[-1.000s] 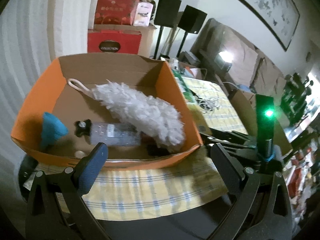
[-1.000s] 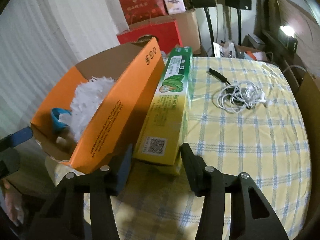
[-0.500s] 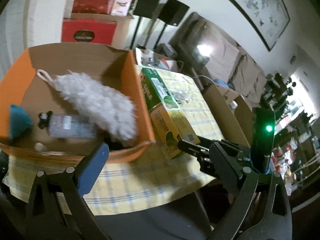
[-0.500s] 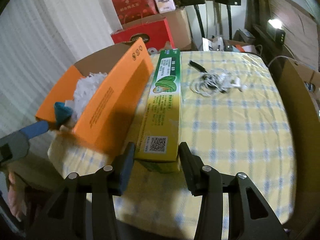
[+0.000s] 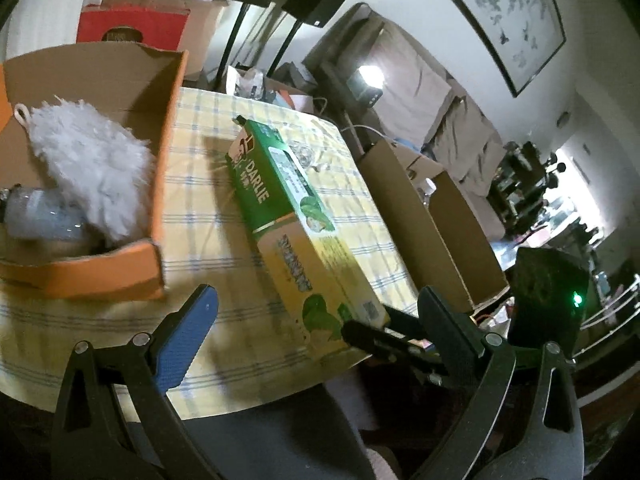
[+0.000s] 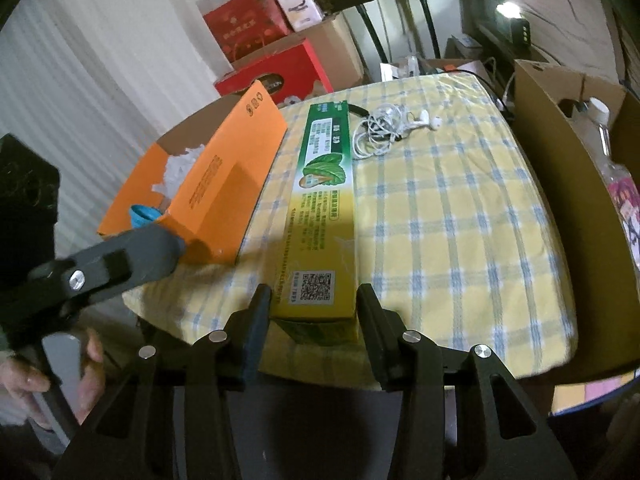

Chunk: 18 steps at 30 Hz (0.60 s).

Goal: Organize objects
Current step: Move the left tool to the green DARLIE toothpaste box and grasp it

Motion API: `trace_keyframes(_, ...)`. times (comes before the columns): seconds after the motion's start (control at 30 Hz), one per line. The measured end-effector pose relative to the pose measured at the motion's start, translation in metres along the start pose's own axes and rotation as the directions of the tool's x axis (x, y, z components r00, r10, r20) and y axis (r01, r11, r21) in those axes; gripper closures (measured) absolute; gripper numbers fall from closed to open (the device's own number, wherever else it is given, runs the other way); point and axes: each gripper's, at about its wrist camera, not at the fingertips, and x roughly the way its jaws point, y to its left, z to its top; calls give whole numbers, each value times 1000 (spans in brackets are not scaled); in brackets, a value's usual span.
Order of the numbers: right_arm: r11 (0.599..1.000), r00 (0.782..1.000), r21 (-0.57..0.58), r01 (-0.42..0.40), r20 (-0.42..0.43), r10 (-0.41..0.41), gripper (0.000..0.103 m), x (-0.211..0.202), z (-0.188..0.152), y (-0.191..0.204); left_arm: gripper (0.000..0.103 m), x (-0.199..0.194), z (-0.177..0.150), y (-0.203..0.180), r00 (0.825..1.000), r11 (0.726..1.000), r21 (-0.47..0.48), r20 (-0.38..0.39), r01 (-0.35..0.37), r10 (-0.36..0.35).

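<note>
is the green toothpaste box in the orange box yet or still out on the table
Out. The toothpaste box lies flat on the checked tablecloth beside the orange box, its near end between the right gripper fingers.

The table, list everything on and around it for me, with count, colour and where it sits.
table: one, yellow and blue checked cloth
orange box: one, open, on the table's left part
duster: one, white and fluffy, inside the orange box
clear bottle: one, inside the orange box, partly under the duster
blue item: one, inside the orange box at its near corner
toothpaste carton: one, green and yellow, lying lengthwise right of the orange box
earphones: one tangle, white, far end of the table
brown cardboard box: one, right of the table, bottle inside
red gift boxes: two, stacked behind the table
left hand-held gripper: one, open, empty
right hand-held gripper: one, jaws have been closing around the carton's near end
</note>
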Motion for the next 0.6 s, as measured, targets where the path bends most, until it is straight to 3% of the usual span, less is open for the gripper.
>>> trace_keyframes(0.23, 999, 1000, 28, -19, 10, 19, 59, -13, -12, -5, 4, 27, -7, -2, 999, 999, -35, -51, 12, -13)
trace_keyframes(0.37, 999, 1000, 32, -26, 10, 26, 59, -17, -17, -4, 2, 40, -10, 2, 995, 995, -78, -69, 67, -72)
trace_keyframes(0.6, 999, 999, 34, -38, 6, 37, 59, -17, -24, -3, 2, 63, -10, 16, 990, 983, -168, -111, 68, -88)
